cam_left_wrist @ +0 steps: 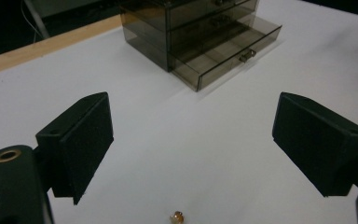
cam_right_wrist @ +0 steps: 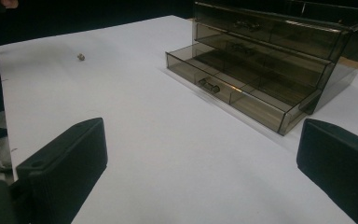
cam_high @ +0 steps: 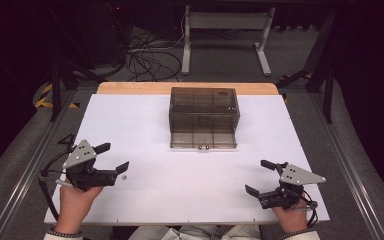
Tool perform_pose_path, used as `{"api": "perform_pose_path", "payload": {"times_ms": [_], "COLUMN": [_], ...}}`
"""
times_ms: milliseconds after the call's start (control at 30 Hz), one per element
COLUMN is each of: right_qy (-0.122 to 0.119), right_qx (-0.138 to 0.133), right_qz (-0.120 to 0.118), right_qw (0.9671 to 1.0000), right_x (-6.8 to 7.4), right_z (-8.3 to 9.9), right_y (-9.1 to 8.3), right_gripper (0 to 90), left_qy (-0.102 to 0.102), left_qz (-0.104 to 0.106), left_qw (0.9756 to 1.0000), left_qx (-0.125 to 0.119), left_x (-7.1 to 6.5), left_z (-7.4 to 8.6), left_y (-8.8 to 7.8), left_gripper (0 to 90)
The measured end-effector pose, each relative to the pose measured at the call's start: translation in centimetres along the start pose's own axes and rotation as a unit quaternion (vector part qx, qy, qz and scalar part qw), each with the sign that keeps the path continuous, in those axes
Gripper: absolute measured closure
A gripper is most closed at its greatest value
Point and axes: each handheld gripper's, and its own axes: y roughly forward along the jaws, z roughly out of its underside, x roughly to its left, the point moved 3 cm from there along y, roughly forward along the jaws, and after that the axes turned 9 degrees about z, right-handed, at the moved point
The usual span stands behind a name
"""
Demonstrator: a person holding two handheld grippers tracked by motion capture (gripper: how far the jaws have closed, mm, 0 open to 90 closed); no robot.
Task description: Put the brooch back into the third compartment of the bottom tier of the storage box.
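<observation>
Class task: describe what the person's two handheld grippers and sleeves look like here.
Each hand holds a black gripper: left gripper, right gripper. Both carry a grey three-cornered plate dotted with small fasteners, two blocky black jaws with flat matte pads, and a trailing dark cable. The cuffs at the wrists look knitted, speckled dark and light.

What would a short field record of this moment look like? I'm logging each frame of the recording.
surface: white table
organizer: smoky clear drawer box, far centre
bottom drawer: pulled out, looks empty
small object: tiny bead-like piece on the table, just ahead of the left gripper
left gripper: open, holding nothing
right gripper: open, holding nothing
</observation>
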Motion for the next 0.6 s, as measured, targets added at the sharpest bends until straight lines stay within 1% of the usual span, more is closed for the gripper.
{"api": "perform_pose_path", "payload": {"times_ms": [133, 233, 267, 333, 367, 400, 433, 467, 500, 533, 567, 600], "right_qy": [0.001, 0.001, 0.001, 0.001, 0.000, 0.000, 0.000, 0.001, 0.001, 0.001, 0.000, 0.000], "right_qx": [-0.001, 0.000, 0.000, 0.000, 0.001, 0.002, 0.002, 0.002, 0.002, 0.002, 0.002, 0.002], "right_qz": [0.000, -0.001, -0.001, -0.001, -0.002, -0.002, -0.002, -0.003, -0.002, -0.002, -0.002, -0.002], "right_qw": [1.0000, 1.0000, 1.0000, 1.0000, 1.0000, 1.0000, 1.0000, 1.0000, 1.0000, 1.0000, 1.0000, 1.0000], "right_x": [-0.05, -0.05, -0.04, -0.02, 0.00, 0.00, 0.00, -0.01, -0.01, -0.01, -0.03, -0.03], "right_z": [0.01, 0.03, 0.02, 0.02, 0.03, 0.04, 0.05, 0.05, 0.06, 0.06, 0.06, 0.07], "right_y": [0.00, 0.00, 0.00, 0.01, 0.03, 0.04, 0.06, 0.07, 0.07, 0.07, 0.07, 0.08], "right_gripper": [2.3, 2.3, 2.3, 2.3, 2.3, 2.3, 2.3, 2.3, 2.3, 2.3, 2.3, 2.3], "left_qy": [-0.005, -0.012, -0.012, -0.025, -0.036, -0.037, -0.046, -0.042, -0.050, -0.050, -0.049, -0.049], "left_qz": [0.011, 0.019, 0.019, 0.030, 0.036, 0.038, 0.040, 0.038, 0.041, 0.041, 0.042, 0.042], "left_qw": [0.9997, 0.9988, 0.9988, 0.9978, 0.9969, 0.9964, 0.9958, 0.9957, 0.9949, 0.9949, 0.9939, 0.9939], "left_qx": [0.021, 0.044, 0.044, 0.054, 0.060, 0.065, 0.068, 0.073, 0.078, 0.078, 0.089, 0.089], "left_x": [0.21, 0.38, 0.38, 0.49, 0.65, 0.76, 0.76, 0.94, 0.92, 0.92, 1.07, 1.07], "left_z": [0.01, 0.05, 0.05, 0.06, 0.07, 0.08, 0.10, 0.09, 0.13, 0.13, 0.16, 0.16], "left_y": [0.22, 0.36, 0.36, 0.48, 0.54, 0.54, 0.62, 0.64, 0.71, 0.71, 0.86, 0.86], "left_gripper": [14.2, 15.5, 15.8, 15.9, 15.9, 15.9, 16.1, 16.1, 16.3, 16.4, 16.6, 16.7]}}
